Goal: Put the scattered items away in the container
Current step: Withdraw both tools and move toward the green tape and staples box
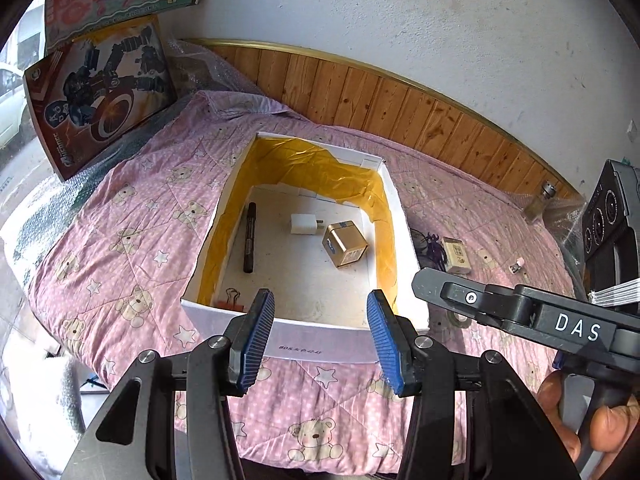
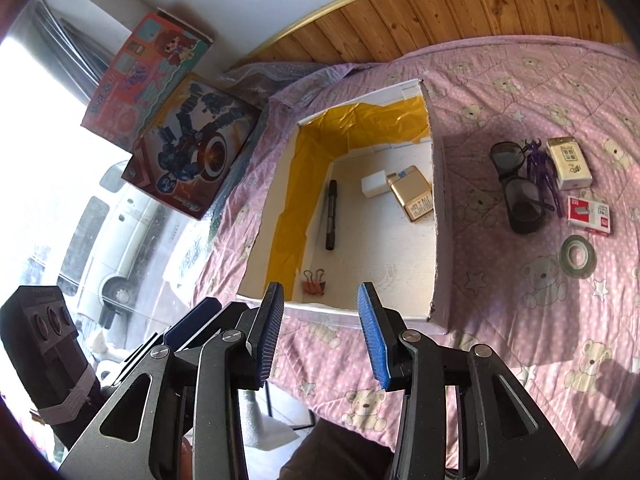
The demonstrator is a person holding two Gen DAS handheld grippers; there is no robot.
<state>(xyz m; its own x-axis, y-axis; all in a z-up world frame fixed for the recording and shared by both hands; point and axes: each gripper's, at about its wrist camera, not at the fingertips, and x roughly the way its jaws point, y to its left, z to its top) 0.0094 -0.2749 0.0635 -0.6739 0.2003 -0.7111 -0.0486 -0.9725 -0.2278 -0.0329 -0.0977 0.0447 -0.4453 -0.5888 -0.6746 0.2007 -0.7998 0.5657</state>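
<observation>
Both my grippers hang empty, jaws apart, at the near edge of the box: left gripper, right gripper. Inside the box I see a clip near, then a marker, charger and gold cube. Right of it on the quilt lie tape, a red packet, sunglasses, a purple figure and a white pack

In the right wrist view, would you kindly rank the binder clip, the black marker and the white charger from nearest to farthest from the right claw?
From the right claw:
1. Binder clip, box's near left corner.
2. Black marker, along the left side.
3. White charger, toward the back, beside the gold box.
</observation>
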